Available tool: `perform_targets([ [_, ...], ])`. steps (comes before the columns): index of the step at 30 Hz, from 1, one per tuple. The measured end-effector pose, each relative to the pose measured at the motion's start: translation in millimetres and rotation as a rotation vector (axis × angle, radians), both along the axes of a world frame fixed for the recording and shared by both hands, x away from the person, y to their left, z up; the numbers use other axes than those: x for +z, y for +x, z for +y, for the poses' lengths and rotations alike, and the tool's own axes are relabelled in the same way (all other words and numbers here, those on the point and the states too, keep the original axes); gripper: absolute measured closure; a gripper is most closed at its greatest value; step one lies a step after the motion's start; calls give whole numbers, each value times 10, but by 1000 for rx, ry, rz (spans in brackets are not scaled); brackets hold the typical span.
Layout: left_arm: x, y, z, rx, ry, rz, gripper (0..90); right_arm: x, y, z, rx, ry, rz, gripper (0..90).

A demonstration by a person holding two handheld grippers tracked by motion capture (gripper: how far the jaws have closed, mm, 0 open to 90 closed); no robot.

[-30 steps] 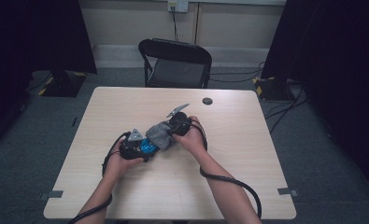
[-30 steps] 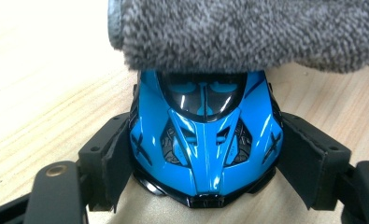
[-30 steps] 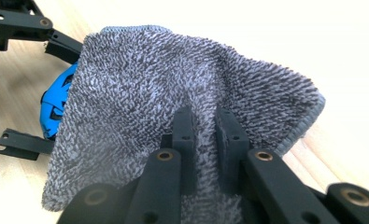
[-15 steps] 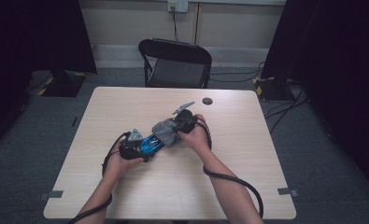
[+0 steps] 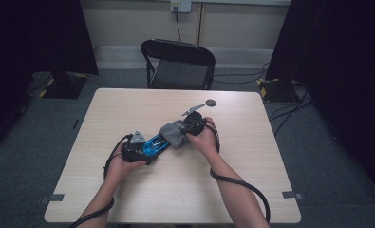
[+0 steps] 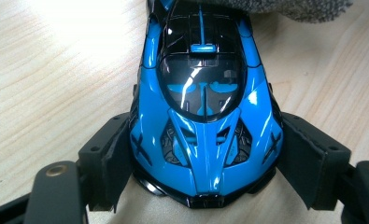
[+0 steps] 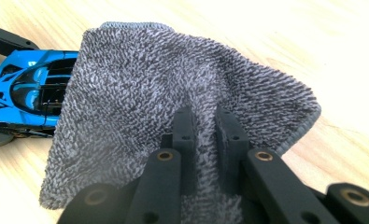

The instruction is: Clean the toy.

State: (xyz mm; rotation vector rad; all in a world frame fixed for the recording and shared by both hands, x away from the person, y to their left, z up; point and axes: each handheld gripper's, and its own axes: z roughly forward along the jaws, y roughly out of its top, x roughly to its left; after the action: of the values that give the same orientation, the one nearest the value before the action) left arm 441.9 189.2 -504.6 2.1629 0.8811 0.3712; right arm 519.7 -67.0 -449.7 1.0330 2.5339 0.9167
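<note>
On the pale wooden bench (image 5: 128,199), near its middle, a blue toy car (image 5: 155,145) lies between the two hands. The left tool (image 6: 205,186) is clamped on the car's nose, one pad against each flank. The right tool (image 7: 205,126) is pinched together on a fold of a grey terry cloth (image 7: 140,98), which drapes over the car's rear end and hides it from the right gripper view.

Toward the bench's far edge a small dark round disc (image 5: 210,102) lies by itself, well apart from the car. Beyond the bench a black folding chair (image 5: 178,64) faces it, and cables trail over the grey carpet at the right. Nothing stands between the hands and the car; the cloth alone covers part of it.

Compared with a second ago, the right hand and its cloth sit a little farther toward the far right, so more of the blue body shows between the two tools. The left hand and the car are where they were.
</note>
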Motion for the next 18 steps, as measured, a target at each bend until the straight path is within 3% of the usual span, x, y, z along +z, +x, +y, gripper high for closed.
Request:
perform_targets([
  [18, 0, 0, 0, 0, 0, 0, 242, -21, 20, -163, -46, 5, 0, 810],
])
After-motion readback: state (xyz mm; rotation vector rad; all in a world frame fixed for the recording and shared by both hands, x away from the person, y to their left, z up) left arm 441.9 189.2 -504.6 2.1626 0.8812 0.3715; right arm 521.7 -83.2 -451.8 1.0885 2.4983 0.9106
